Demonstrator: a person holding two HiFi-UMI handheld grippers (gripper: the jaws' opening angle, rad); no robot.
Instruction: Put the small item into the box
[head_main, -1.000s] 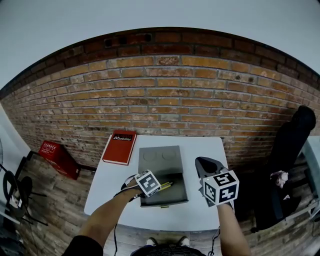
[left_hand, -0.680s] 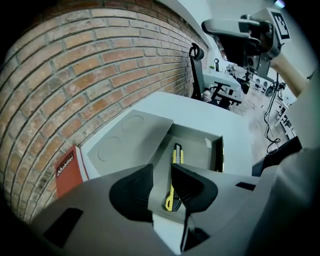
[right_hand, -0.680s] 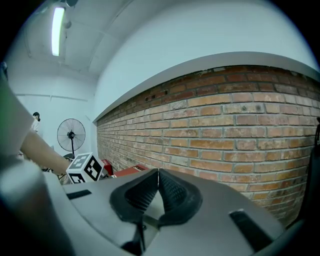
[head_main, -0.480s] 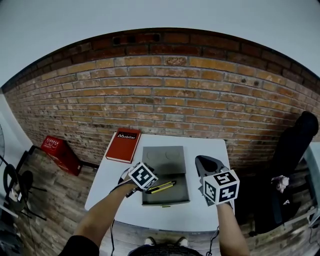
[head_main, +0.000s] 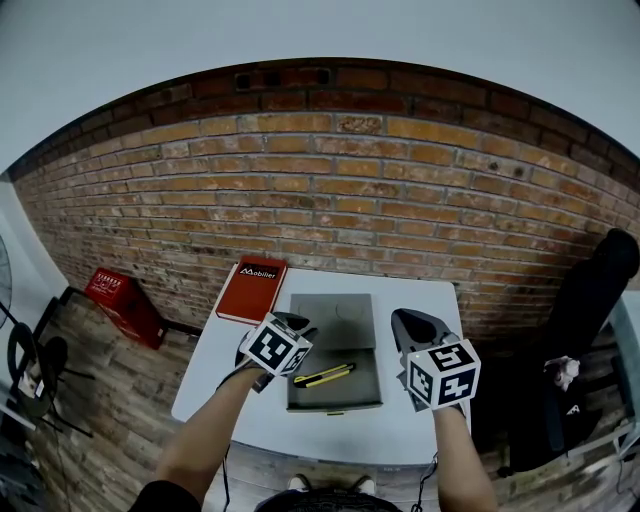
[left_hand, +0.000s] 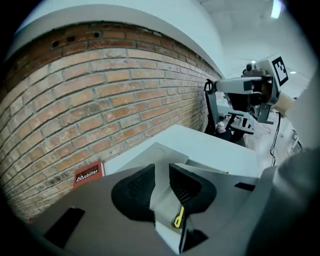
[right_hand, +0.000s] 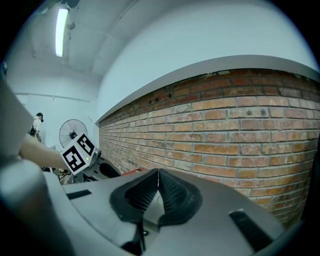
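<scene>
An open grey box (head_main: 335, 403) lies mid-table with its lid (head_main: 330, 318) folded back toward the wall. A slim yellow-and-black item (head_main: 322, 376) rests inside the box. My left gripper (head_main: 296, 325) hovers over the box's left edge, open, with nothing between its jaws; in the left gripper view (left_hand: 161, 172) the yellow item (left_hand: 178, 218) shows below the right jaw. My right gripper (head_main: 410, 322) is just right of the box, shut and empty, its jaws meeting at the tip in the right gripper view (right_hand: 158, 175).
A red book (head_main: 250, 290) lies at the white table's (head_main: 420, 425) back left corner, close to the brick wall. A red crate (head_main: 118, 300) sits on the floor at left. A black chair (head_main: 590, 320) stands at right.
My left gripper has drawn back left and upward, away from the box's middle, leaving the yellow item lying in the box. The right gripper has stayed put.
</scene>
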